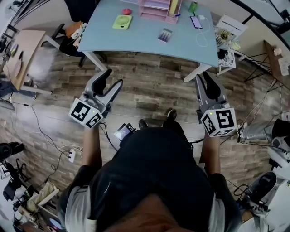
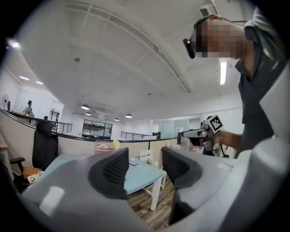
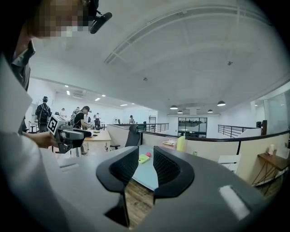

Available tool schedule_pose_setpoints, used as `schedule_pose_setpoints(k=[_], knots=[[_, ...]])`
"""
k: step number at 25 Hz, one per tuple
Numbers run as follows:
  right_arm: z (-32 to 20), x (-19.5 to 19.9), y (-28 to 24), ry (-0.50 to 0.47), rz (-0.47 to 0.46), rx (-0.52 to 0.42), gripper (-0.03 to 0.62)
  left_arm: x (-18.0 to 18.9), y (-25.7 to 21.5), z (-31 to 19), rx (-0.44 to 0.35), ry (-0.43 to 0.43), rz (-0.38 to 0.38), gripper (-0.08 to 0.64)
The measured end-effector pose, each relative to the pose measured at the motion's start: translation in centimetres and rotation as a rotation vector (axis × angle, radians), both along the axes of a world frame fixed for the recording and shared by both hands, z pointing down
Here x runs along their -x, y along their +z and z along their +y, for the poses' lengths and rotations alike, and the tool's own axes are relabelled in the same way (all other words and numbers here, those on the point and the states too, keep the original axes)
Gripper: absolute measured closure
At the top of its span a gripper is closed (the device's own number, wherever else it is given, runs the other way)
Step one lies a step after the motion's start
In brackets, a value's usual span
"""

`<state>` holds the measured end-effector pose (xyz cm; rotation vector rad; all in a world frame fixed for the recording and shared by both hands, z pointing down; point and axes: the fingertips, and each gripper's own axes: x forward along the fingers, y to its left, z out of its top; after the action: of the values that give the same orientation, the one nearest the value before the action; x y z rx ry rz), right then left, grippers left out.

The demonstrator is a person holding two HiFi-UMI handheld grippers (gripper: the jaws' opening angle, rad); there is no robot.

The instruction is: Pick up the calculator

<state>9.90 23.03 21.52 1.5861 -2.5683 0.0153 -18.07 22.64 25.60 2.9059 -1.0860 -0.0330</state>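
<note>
The calculator (image 1: 165,35), small and grey with rows of keys, lies flat on the pale blue table (image 1: 136,41) at the top of the head view. Both grippers hang over the wooden floor, short of the table's near edge. My left gripper (image 1: 114,78) is open, its jaws wide apart and empty; in its own view the left gripper (image 2: 145,170) points at the table's corner (image 2: 140,176). My right gripper (image 1: 203,76) is open by a narrow gap and holds nothing; the right gripper (image 3: 146,165) faces the table (image 3: 145,176). I cannot make out the calculator in either gripper view.
On the table are a lime green item (image 1: 122,21), a small red object (image 1: 126,11), a pink organiser (image 1: 158,9), a green can (image 1: 193,7) and a phone (image 1: 196,21) on a white cable. A black chair (image 1: 68,41) and wooden desk (image 1: 20,56) stand left. Cables and a power strip (image 1: 71,155) lie on the floor.
</note>
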Motion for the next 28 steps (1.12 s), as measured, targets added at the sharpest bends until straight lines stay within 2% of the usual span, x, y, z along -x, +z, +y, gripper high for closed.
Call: schedule_pose_setpoints(k=[12,19,28], knots=[[-5.8,-1.7,0.2,-0.056,-0.082,-0.006,0.508,-1.3,0.4,-2.5,0.026,-0.073,-0.029,0.313],[-10.0,-4.4,0.5,-0.146,-0.104,-0.005,0.482,-4.5,0.1,-5.2,0.039,-0.144,-0.048,0.313],[-15.3,-8.0,1.3,-0.277,-0.137,0.028,0.479,-9.2,0.4,-9.0,0.062,-0.253,-0.090,0.313]])
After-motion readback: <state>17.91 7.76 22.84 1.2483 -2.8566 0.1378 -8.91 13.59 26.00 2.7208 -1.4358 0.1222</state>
